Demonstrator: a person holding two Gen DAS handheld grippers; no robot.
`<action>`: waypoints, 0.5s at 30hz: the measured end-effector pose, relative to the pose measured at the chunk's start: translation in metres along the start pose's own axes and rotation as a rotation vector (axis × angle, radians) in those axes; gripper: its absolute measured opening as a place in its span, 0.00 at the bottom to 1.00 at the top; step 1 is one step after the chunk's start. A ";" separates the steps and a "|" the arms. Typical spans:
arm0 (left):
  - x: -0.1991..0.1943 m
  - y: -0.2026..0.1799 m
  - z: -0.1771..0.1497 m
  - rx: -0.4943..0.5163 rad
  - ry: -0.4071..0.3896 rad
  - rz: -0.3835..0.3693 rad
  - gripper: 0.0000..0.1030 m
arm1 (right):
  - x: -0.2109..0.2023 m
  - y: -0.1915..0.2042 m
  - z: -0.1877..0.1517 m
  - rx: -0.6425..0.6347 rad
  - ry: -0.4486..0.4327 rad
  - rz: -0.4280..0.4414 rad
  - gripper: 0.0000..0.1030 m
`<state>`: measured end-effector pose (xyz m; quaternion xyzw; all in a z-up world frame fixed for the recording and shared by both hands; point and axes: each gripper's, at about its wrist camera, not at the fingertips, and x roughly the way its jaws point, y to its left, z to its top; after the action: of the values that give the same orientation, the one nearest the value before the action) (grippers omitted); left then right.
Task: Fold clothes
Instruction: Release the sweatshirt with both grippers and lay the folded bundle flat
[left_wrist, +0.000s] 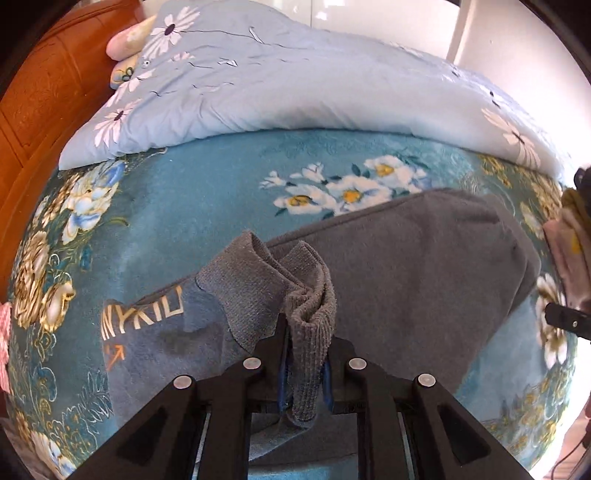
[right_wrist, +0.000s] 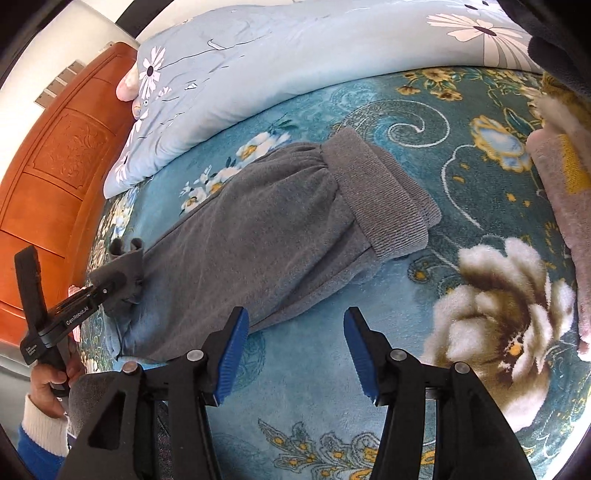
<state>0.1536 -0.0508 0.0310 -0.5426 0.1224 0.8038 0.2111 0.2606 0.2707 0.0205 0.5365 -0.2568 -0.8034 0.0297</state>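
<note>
Grey fleece trousers (right_wrist: 258, 229) lie across a teal floral blanket (right_wrist: 424, 122), with their ribbed waistband (right_wrist: 380, 199) towards the right. In the left wrist view the trousers (left_wrist: 406, 258) spread out ahead and pale lettering (left_wrist: 147, 310) shows on one leg. My left gripper (left_wrist: 304, 343) is shut on the bunched ribbed cuffs (left_wrist: 310, 317), which stand up between its pads. The right wrist view shows that gripper (right_wrist: 110, 288) at the far left, clamping the leg ends. My right gripper (right_wrist: 295, 347) hovers open over bare blanket just in front of the trousers, with nothing between its blue pads (right_wrist: 236, 354).
A light blue daisy-print duvet (left_wrist: 295, 74) lies bunched along the far side of the bed. An orange wooden headboard (right_wrist: 55, 166) stands at the left. Pinkish folded clothes (right_wrist: 561, 206) sit at the right edge. A person's hand (right_wrist: 48, 384) with a white cuff holds the left gripper.
</note>
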 end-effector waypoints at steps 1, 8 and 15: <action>0.003 0.000 0.000 -0.004 0.027 -0.032 0.19 | 0.000 0.002 0.000 -0.004 0.003 0.003 0.53; -0.021 0.015 0.002 -0.103 0.051 -0.193 0.41 | -0.006 0.006 0.000 -0.015 0.000 0.018 0.54; -0.073 0.095 -0.057 -0.475 -0.083 -0.054 0.51 | -0.025 0.006 -0.001 -0.014 -0.027 0.062 0.54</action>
<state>0.1793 -0.1737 0.0736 -0.5464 -0.0934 0.8258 0.1039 0.2708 0.2729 0.0438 0.5171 -0.2680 -0.8111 0.0547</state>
